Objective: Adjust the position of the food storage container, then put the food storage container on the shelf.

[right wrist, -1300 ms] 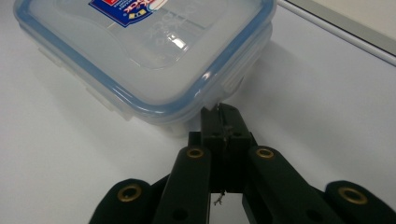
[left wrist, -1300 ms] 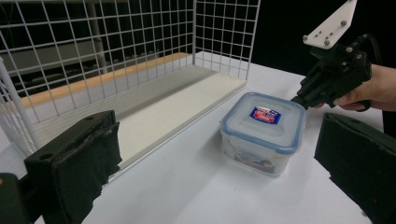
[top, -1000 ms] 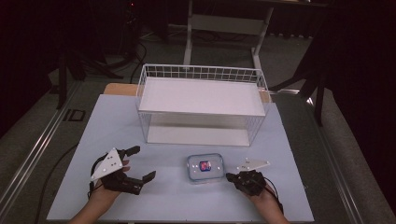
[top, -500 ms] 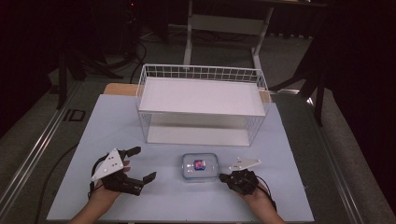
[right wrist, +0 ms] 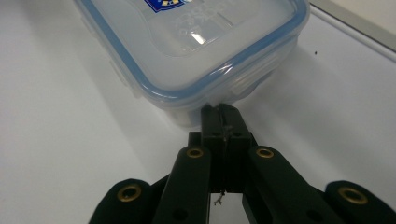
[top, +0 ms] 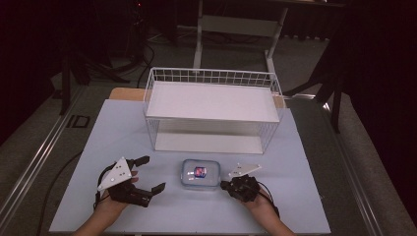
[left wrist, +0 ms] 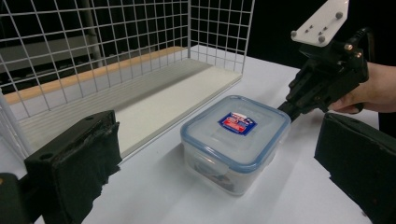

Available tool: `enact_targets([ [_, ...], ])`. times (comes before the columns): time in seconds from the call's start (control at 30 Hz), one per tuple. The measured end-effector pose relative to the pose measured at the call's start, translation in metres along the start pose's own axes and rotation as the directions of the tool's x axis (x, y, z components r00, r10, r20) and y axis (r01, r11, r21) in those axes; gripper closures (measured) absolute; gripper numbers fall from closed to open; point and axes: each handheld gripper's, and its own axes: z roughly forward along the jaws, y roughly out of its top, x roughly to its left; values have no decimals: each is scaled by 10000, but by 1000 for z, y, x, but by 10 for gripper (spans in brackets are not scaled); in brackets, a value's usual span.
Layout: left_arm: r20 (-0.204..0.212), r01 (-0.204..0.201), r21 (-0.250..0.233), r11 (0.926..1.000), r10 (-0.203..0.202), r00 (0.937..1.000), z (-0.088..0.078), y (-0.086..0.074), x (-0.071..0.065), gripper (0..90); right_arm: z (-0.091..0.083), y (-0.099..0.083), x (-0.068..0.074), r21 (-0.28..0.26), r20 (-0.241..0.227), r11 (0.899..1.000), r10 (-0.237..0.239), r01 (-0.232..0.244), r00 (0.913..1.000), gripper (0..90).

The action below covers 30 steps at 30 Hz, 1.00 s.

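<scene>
We keep our right gripper point(right wrist: 219, 116), jaws pressed together empty, low against the box point(right wrist: 196, 51) at center frame, left gripper point(top: 147, 174) wide open.

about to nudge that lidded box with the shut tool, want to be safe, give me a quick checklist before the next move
1. Right hand-held gripper shut: ok, the jaws are pressed together.
2. Its tip at the container: ok, it sits at the side wall just under the lid's rim; actual contact cannot tell.
3. Lid seated: ok, the blue-edged lid lies flat on the container.
4. Left hand-held gripper out of the way: ok, its jaws stand wide open, apart from the container.
5. Wire basket behind the container: ok, a gap of table lies between them.
6. Side latches fastened: cannot tell.
</scene>
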Motion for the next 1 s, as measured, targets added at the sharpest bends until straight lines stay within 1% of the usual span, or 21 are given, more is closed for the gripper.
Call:
enact_targets([
  [0.03,26,-1,9,10000,1,10000,0,0,0,10,1,1,0,-11,135,10000,-24,25,9999,900],
  [0.1,43,14,7,10000,-14,10000,0,0,0,10,3,3,-1,-23,118,10000,21,-21,9999,900],
  [0.13,44,18,8,10000,-18,10000,1,0,0,10,4,4,-1,-44,188,10000,2,-1,9998,900],
  [0.27,85,2,41,10000,-3,10000,1,0,-1,10,8,7,-4,-21,188,10000,-17,17,9998,900],
  [0.37,100,27,32,10000,-27,9999,1,-1,-1,10,7,7,-5,-31,144,10000,14,-13,9999,900],
  [0.5,219,98,72,9999,-100,9997,1,-1,0,10,-5,2,-8,-217,376,9998,-12,20,9993,850],
  [0.57,218,147,-2,9999,-147,9997,2,-1,0,10,-14,2,-8,-441,432,9990,99,-80,9990,819],
  [0.6,218,147,-2,9999,-147,9997,2,-1,0,10,-18,3,-8,-573,424,9983,75,-51,9991,778],
  [0.63,343,259,109,9996,-263,9991,3,-1,-1,10,-22,3,-7,-703,438,9975,52,-21,9990,733],
  [0.67,343,259,109,9996,-263,9991,3,-1,-1,10,-22,3,-7,-703,438,9975,52,-21,9990,733],
  [0.7,414,286,165,9995,-293,9987,3,-1,-1,10,-31,5,-4,-1091,265,9940,67,-38,9996,605],
  [0.73,471,305,182,9994,-313,9984,3,0,-2,10,-34,6,-3,-1222,169,9925,39,-18,9999,545],
  [0.77,489,388,94,9992,-392,9980,3,1,-2,10,-36,7,-2,-1343,1,9909,14,-13,10000,484],
  [0.8,568,515,62,9987,-518,9970,3,3,-2,10,-39,9,-1,-1486,-45,9889,-36,29,10000,429],
  [0.83,618,595,59,9982,-597,9963,3,5,-2,10,-41,10,0,-1611,-75,9869,-74,61,9999,343],
  [0.87,598,602,42,9982,-603,9964,4,7,-2,10,-42,12,0,-1675,-165,9857,-233,203,9996,272],
  [0.9,613,587,36,9983,-588,9964,4,9,-2,10,-42,15,1,-1740,-154,9843,-337,305,9993,229],
  [0.93,619,525,205,9984,-537,9966,4,11,-2,10,-43,17,1,-1894,-218,9815,-311,264,9993,199],
  [0.97,680,406,332,9986,-428,9968,4,14,-1,10,-45,19,1,-2070,-505,9783,-127,19,9986,192],
  [1.0,702,184,185,9997,-196,9973,4,16,-1,10,-46,21,0,-2222,-585,9749,-24,-106,9983,180],
])
